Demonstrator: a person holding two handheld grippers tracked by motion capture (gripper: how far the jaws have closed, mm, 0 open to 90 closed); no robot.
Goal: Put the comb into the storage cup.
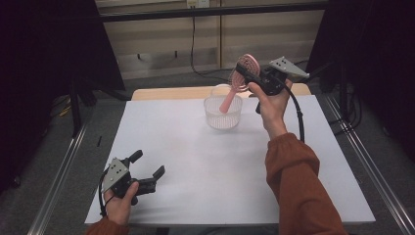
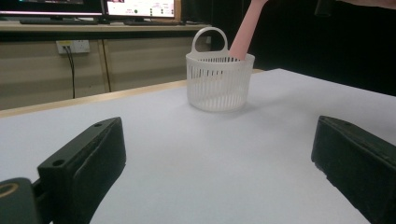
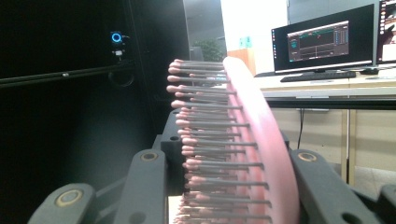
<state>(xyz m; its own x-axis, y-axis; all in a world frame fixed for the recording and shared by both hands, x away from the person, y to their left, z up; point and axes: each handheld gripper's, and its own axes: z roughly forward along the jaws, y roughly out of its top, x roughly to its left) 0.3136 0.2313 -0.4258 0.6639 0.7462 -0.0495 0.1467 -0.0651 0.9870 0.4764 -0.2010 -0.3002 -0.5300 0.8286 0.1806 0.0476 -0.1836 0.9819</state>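
A pink hairbrush [image 1: 241, 77] hangs tilted over a white slatted basket [image 1: 223, 113] at the far middle of the white table [image 1: 220, 166]. My right gripper [image 1: 250, 74] is shut on the brush's bristled head [image 3: 233, 140], and the pink handle [image 2: 243, 37] dips inside the basket rim [image 2: 219, 58]. At the table's near left corner, my left gripper [image 1: 148, 165] lies low over the surface, open, with nothing between its jaws. In the left gripper view the basket stands ahead past the two black jaws.
The basket has a loop handle [image 2: 208, 37] at its back. A wooden edge [image 1: 166, 93] runs behind the white board. Metal rails [image 1: 58, 181] flank the table on both sides. Monitors [image 3: 322, 42] sit on a desk beyond.
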